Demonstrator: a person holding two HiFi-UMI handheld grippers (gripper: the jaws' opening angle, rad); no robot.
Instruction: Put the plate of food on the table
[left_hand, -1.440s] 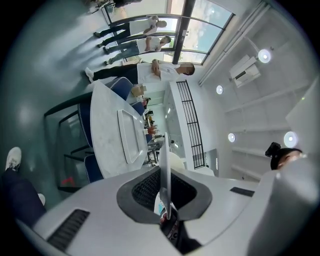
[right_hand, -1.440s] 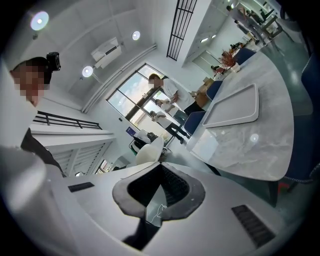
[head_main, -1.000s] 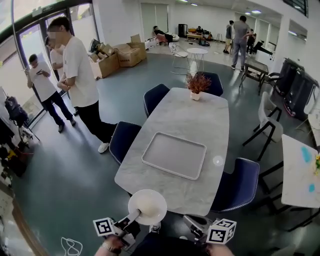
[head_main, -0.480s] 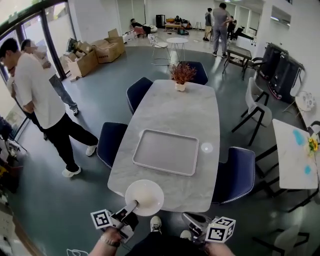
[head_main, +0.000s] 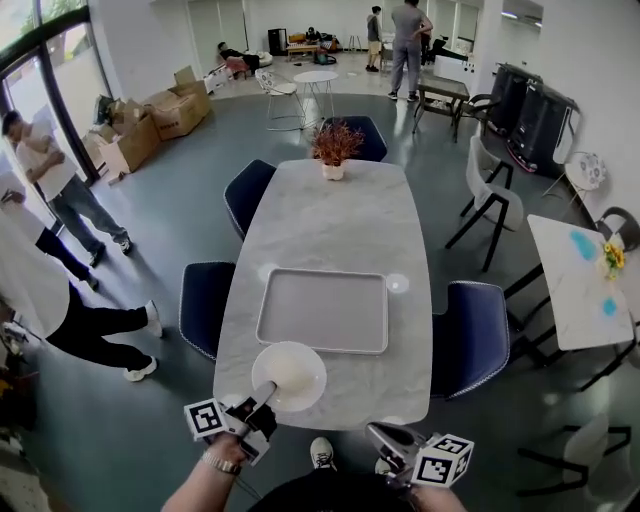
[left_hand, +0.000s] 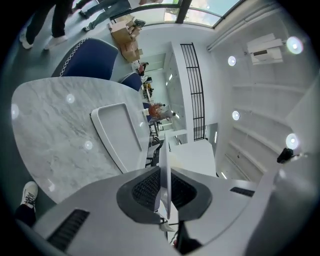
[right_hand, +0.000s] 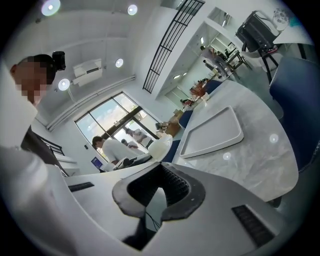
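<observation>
Head view is showing a marble table (head_main: 330, 220), with a pale rectangular tray (head_main: 322, 310) lying at its middle and a potted plant (head_main: 335, 145) standing at its far end. The left gripper (head_main: 264, 405) is clamping the near rim of a white plate (head_main: 289, 376); in the left gripper view the rim is standing edge-on between the black pads, pinched on both sides. The plate, carrying a pale mound of food (head_main: 295, 372), is sitting level over the table's near end, just short of the tray; whether it is resting on the marble cannot be told. The right gripper (head_main: 378, 434) is hanging off the table's near edge, jaws together on nothing. Dark blue chairs (head_main: 205, 300) are flanking the table.
</observation>
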